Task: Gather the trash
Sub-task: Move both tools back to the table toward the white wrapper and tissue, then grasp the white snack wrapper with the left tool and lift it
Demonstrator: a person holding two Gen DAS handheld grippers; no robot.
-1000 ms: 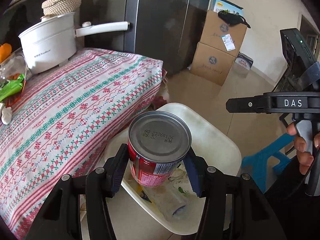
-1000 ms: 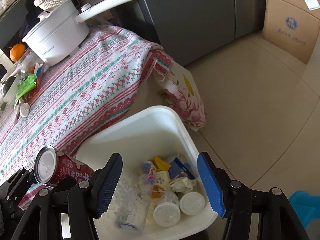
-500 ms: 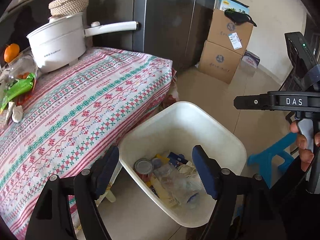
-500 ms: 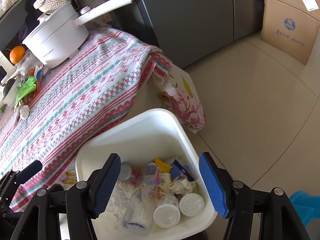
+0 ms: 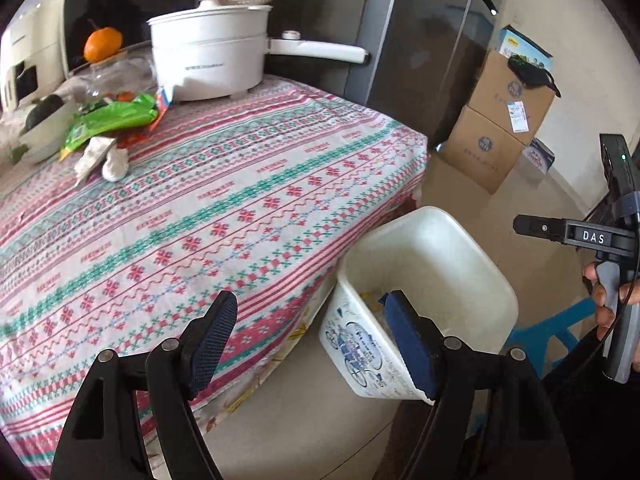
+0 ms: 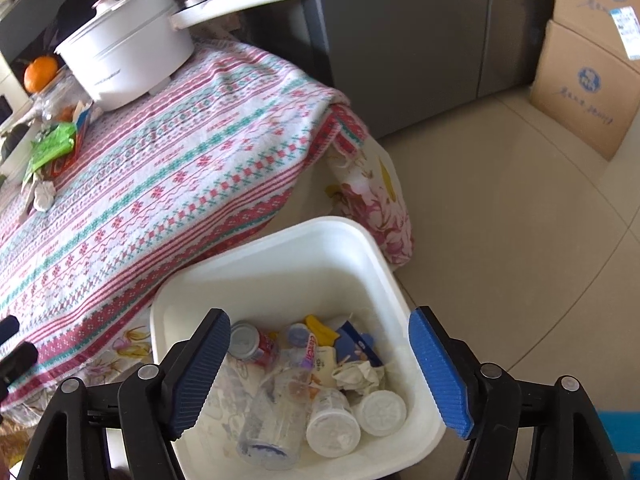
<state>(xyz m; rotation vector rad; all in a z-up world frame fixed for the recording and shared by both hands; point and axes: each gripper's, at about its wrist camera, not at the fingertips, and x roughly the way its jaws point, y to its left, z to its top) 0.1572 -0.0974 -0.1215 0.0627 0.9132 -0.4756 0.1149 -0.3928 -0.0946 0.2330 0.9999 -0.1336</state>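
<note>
Left claw (image 5: 308,336): I have it released and empty, the pads spread wide over the table edge.
Green wrapper (image 5: 116,118): far ahead and to the left of my left claw, on the tablecloth (image 5: 240,200) near the white pot (image 5: 208,56). It looks thin, crinkled and glossy. I judge it very light, soft and a little slippery, so I would pinch it at a raised fold.
Crumpled tissue (image 5: 114,160): ahead-left too, just beside the wrapper. It is white and wadded, probably light and soft; any part is good to grip.
Trash bin (image 5: 480,252): to the right of my left claw, on the floor beside the table.
Right claw (image 6: 320,372): released, empty, above the bin with its bottles and a red can (image 6: 252,344).
</note>
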